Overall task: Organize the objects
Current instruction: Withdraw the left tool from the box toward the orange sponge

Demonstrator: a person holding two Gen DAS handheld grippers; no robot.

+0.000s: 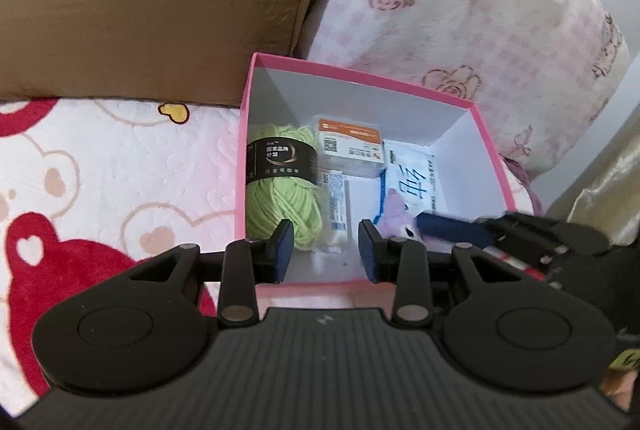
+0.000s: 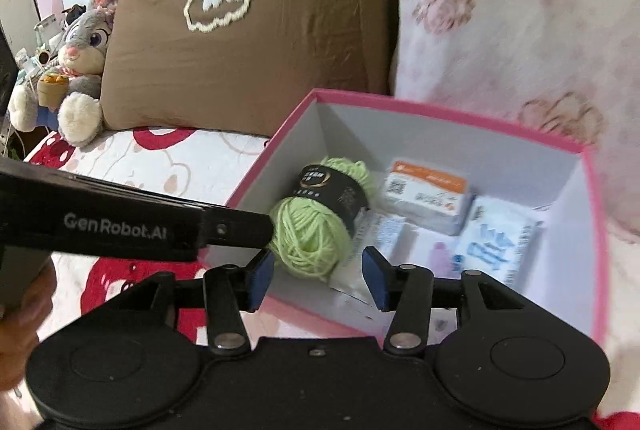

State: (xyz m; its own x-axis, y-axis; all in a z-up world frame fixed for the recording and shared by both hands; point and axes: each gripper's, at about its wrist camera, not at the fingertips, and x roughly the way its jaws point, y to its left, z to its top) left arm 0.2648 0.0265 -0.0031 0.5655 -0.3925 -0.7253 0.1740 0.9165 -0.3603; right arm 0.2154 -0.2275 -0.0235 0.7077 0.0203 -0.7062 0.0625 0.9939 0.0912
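The left tongs hang over the near wall of the pink box, jaws parted with nothing between the pads. The right tongs hover over the same box's near edge, jaws apart and likewise gripping nothing (their blurred shape shows at the right of the left wrist view). Inside the box, a ball of green yarn with a black band lies against the left wall. Beside it sit an orange-and-white packet, a white tissue pack printed in blue, a flat white sachet and a small purple plush toward the near side. The box rests on a bed sheet patterned with red bears, with a brown pillow and a pink floral pillow behind it. A grey plush rabbit sits far left, beside the brown pillow.
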